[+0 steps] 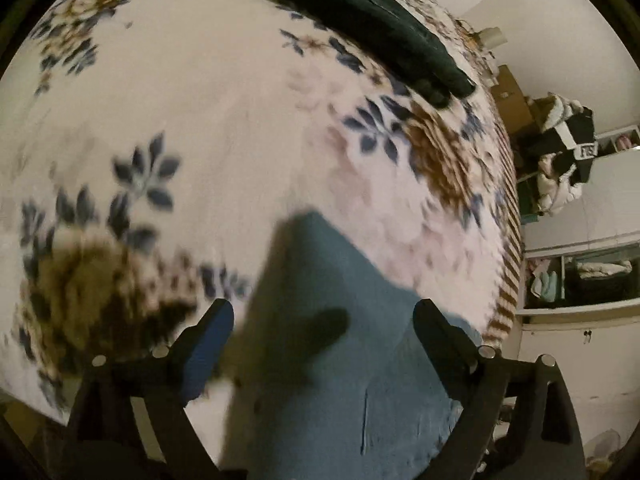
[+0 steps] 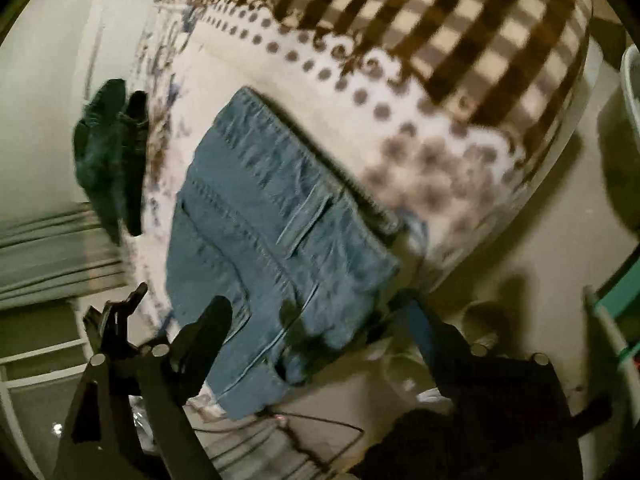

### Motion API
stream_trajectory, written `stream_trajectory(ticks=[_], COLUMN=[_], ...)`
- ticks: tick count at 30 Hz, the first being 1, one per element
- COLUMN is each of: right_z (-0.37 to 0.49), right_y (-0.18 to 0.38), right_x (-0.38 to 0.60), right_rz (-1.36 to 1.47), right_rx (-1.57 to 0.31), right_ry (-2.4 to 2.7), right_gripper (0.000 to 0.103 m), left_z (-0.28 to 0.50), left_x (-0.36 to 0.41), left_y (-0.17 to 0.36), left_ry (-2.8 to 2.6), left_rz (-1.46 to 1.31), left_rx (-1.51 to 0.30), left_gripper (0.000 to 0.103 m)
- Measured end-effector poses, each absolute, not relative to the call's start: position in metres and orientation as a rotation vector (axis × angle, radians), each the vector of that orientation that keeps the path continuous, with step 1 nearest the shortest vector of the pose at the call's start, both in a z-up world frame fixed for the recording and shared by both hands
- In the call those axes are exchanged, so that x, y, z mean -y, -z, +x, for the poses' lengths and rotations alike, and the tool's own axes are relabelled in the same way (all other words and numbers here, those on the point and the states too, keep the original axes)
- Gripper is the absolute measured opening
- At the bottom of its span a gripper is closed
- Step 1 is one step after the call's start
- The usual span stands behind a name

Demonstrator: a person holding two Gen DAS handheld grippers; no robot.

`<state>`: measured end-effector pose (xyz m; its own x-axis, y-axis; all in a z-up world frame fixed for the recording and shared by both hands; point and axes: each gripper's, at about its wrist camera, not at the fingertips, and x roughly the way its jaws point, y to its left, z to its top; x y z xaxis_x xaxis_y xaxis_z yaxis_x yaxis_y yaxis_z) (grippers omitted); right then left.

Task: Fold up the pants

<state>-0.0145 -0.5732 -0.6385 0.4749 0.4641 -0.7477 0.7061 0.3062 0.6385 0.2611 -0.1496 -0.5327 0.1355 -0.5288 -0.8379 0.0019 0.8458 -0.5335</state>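
Observation:
Blue denim pants (image 2: 272, 240) lie folded on a floral bedspread (image 1: 208, 120), near the bed's edge. In the left wrist view the denim (image 1: 336, 360) fills the lower middle, between and below the fingers. My left gripper (image 1: 324, 320) is open and empty, hovering over the denim. My right gripper (image 2: 316, 320) is open and empty, with its fingers on either side of the pants' near end, above it. Both views are motion-blurred.
A dark green garment (image 1: 360, 28) lies at the far side of the bed, also in the right wrist view (image 2: 108, 152). A brown checked blanket (image 2: 460, 32) covers the bed's end. Shelves with clothes (image 1: 576, 272) stand beyond the bed edge. Cables (image 2: 312, 428) lie on the floor.

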Motion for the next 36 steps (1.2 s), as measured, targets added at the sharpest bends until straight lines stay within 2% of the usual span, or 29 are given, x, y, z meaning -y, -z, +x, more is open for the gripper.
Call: stream_trajectory(ticks=[9, 10, 11, 16, 18, 22, 27, 28, 29, 31, 34, 36], right_z=[0.006, 0.009, 0.013, 0.023, 0.020, 0.026, 0.043, 0.044, 0.043, 0.038, 0.035, 0.037], right_y=[0.682, 0.681, 0.679, 0.671, 0.688, 0.691, 0.691, 0.691, 0.689, 0.686, 0.672, 0.659], right_x=[0.533, 0.530, 0.528, 0.519, 0.521, 0.524, 0.513, 0.513, 0.513, 0.511, 0.508, 0.505], right_rz=[1.400, 1.404, 1.407, 1.348, 1.379, 1.432, 1.393, 1.387, 1.377, 1.334, 1.303, 1.260], right_rx=[-1.111, -1.078, -1.046, -1.024, -1.057, -1.025, -1.020, -1.017, -1.023, -1.049, -1.039, -1.036], right_ry=[0.126, 0.131, 0.123, 0.120, 0.117, 0.067, 0.019, 0.023, 0.036, 0.062, 0.068, 0.073], right_gripper=[0.091, 0.089, 0.079, 0.080, 0.079, 0.084, 0.083, 0.077, 0.059, 0.040, 0.034, 0.032], left_z=[0.210, 0.209, 0.208, 0.210, 0.211, 0.214, 0.217, 0.217, 0.217, 0.214, 0.209, 0.210], left_x=[0.174, 0.174, 0.174, 0.173, 0.174, 0.178, 0.181, 0.183, 0.184, 0.191, 0.188, 0.188], left_y=[0.582, 0.586, 0.588, 0.600, 0.602, 0.602, 0.600, 0.598, 0.593, 0.582, 0.567, 0.556], left_ry=[0.433, 0.436, 0.434, 0.462, 0.473, 0.478, 0.484, 0.496, 0.526, 0.549, 0.551, 0.550], left_rz=[-0.400, -0.403, -0.405, -0.436, -0.430, -0.437, -0.456, -0.458, -0.461, -0.405, -0.417, -0.432], left_rx=[-1.543, -1.550, -1.551, -1.555, -1.553, -1.539, -1.506, -1.488, -1.464, -1.444, -1.428, -1.420], left_gripper=[0.092, 0.092, 0.093, 0.103, 0.103, 0.103, 0.102, 0.083, 0.062, 0.049, 0.033, 0.030])
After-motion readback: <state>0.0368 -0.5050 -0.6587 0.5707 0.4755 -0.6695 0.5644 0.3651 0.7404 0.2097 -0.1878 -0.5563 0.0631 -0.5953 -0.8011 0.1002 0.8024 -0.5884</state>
